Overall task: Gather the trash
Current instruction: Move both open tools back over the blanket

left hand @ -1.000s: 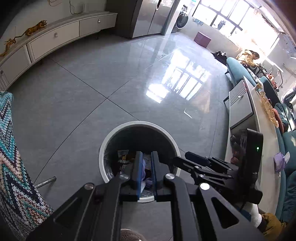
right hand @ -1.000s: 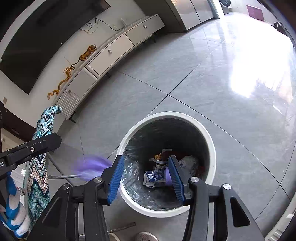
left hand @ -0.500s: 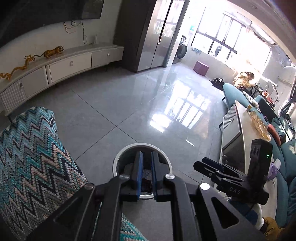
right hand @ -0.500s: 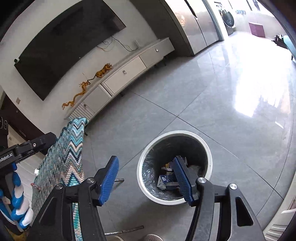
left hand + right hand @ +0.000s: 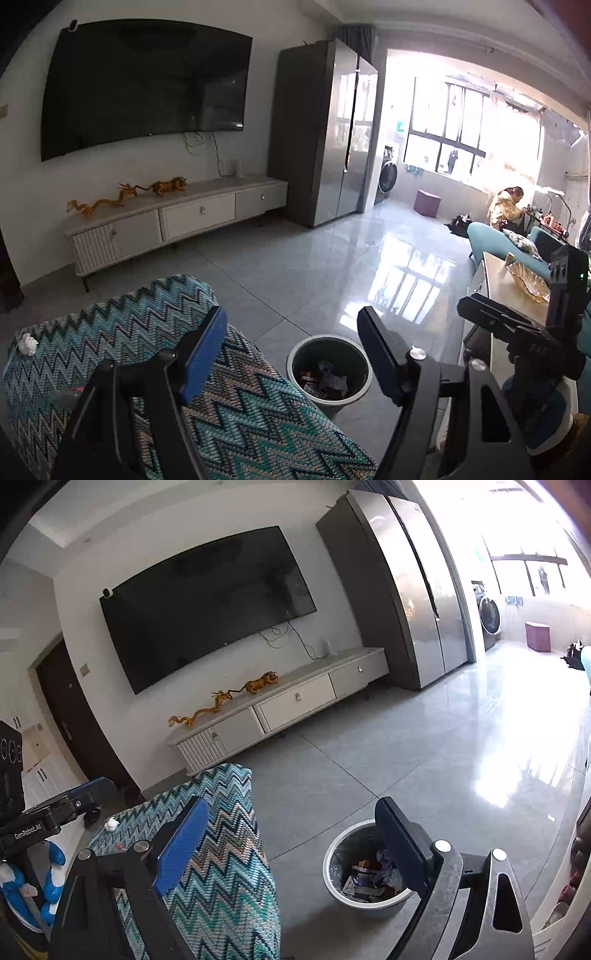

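Note:
A round grey-white trash bin [image 5: 297, 352] stands on the floor, lined with a bag and holding several wrappers [image 5: 325, 380]. My left gripper [image 5: 292, 312] hangs high above and behind it, jaws opening, nothing between them. My right gripper [image 5: 291, 801] is also raised, jaws opening and empty, with the bin [image 5: 369, 904] low on its right. A crumpled white tissue [image 5: 27, 343] lies on the zigzag-patterned cloth [image 5: 240, 406]. In the right wrist view the tissue [image 5: 110, 823] sits at the far end of that cloth [image 5: 229, 867].
A long white TV cabinet [image 5: 199, 214] with gold figurines runs under a wall TV [image 5: 144, 85]. A tall fridge [image 5: 328, 133] stands beyond. A low table [image 5: 506, 295] with a gold dish and a teal sofa [image 5: 487, 236] line the right. A person [image 5: 506, 210] sits far off by the window.
Both grippers rose and tilted up away from the bin, which now looks smaller and lower. The left jaws went from shut to wide apart. The right jaws spread wider.

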A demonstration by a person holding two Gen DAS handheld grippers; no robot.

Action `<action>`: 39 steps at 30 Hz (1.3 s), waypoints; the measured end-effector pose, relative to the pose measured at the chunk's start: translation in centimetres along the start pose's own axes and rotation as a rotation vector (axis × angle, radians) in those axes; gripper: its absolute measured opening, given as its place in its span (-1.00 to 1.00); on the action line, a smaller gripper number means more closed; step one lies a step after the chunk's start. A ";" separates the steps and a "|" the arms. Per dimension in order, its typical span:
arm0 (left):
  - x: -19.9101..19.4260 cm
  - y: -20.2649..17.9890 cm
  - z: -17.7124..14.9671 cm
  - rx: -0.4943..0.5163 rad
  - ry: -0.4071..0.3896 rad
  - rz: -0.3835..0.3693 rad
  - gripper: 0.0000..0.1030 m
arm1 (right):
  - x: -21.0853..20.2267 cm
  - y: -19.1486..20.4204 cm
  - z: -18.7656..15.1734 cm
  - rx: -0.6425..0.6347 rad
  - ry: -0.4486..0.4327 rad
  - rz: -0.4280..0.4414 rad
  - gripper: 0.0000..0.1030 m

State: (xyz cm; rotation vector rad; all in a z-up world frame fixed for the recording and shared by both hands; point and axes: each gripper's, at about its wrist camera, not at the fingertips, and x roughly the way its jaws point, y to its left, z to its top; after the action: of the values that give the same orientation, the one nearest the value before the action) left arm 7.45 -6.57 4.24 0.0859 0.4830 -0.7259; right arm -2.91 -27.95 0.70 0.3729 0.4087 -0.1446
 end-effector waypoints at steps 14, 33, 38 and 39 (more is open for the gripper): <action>-16.5 6.5 -3.6 -0.046 -0.273 0.330 0.40 | -6.9 11.0 0.4 -0.192 -0.142 0.103 1.00; -17.3 16.1 -7.2 -0.193 -0.191 0.556 0.50 | 0.1 19.1 -0.6 -0.297 -0.074 0.335 1.00; -14.9 19.2 -7.8 -0.231 -0.134 0.582 0.50 | 4.2 21.2 -1.6 -0.336 0.001 0.363 1.00; -14.4 20.1 -7.9 -0.240 -0.121 0.584 0.50 | 5.1 21.6 -1.9 -0.339 0.022 0.372 1.00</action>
State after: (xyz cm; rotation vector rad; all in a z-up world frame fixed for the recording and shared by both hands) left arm 8.24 19.26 1.95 -0.0430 0.3977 -0.0976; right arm 5.63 -7.67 3.99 0.1110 0.3711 0.2893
